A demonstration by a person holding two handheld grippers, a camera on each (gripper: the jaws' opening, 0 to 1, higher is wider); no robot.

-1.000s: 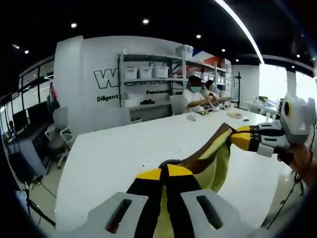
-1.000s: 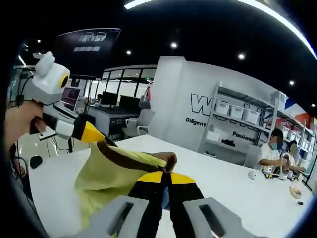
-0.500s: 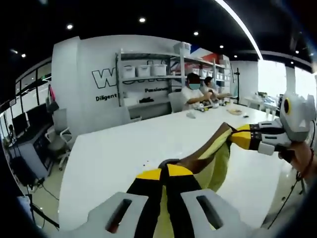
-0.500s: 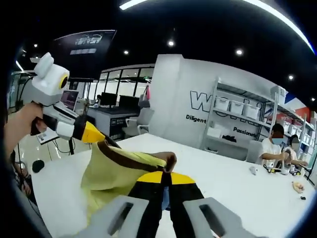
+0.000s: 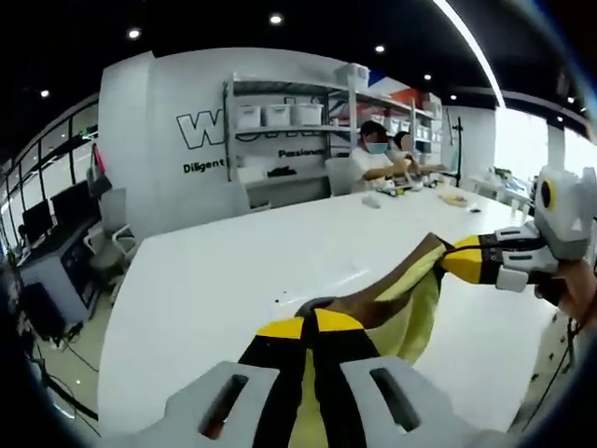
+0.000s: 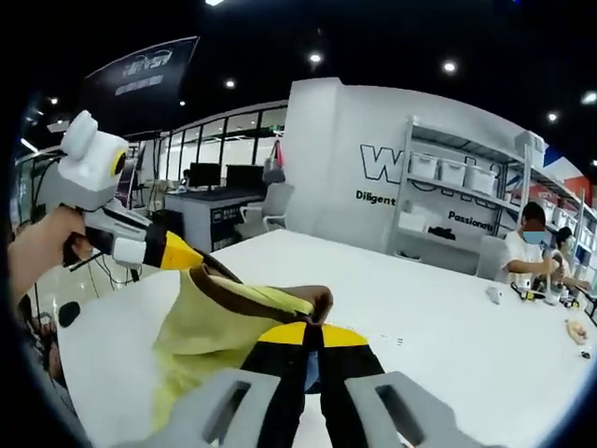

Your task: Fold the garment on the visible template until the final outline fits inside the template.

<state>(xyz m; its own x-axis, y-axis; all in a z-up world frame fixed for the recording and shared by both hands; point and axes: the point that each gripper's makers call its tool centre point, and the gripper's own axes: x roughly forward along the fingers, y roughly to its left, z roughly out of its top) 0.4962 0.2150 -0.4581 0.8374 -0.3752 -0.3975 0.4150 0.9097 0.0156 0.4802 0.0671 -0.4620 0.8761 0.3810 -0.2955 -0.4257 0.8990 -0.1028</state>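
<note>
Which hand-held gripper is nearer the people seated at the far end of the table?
Right. The right hand-held gripper holds the garment on the side toward the seated people; the left hand-held gripper holds the opposite end, away from them.

A long white counter runs through a dim, open room with a black ceiling set with small round spotlights and a long light strip. Behind it a white wall bears large dark lettering, beside metal shelving stacked with white bins. 2 people sit at the counter's far end. Office chairs and dark monitors stand to one side; bright windows glow opposite.
</note>
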